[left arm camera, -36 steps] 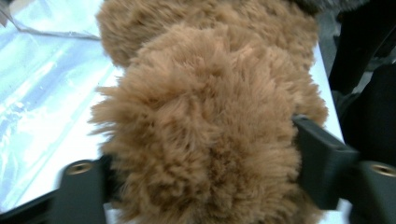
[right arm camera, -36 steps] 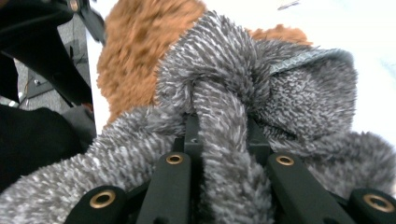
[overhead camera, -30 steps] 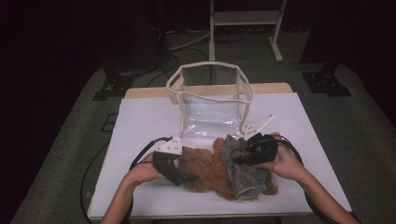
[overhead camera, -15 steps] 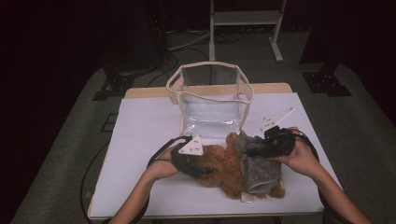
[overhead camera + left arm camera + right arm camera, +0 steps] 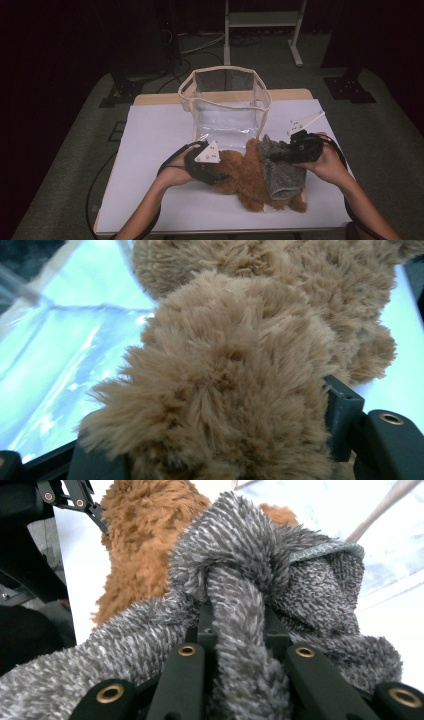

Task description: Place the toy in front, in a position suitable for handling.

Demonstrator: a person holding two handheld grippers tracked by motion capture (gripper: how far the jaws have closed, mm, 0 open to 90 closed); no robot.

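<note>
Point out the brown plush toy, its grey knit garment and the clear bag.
brown plush toy [image 5: 239, 172], high view, on its furry middle.
grey knit garment [image 5: 280, 172], high view, on the fabric's centre.
clear bag [image 5: 226, 122], high view, on its transparent front wall.

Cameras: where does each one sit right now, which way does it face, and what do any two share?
High view: above the table's near side, facing forward and down on the clear bag; both forearms, left gripper, right gripper.
Left gripper view: on that gripper, looking along its jaws, clamped on the brown plush toy.
Right gripper view: on that gripper, jaws pinching the grey fleece garment.
All three share the brown plush toy.
</note>
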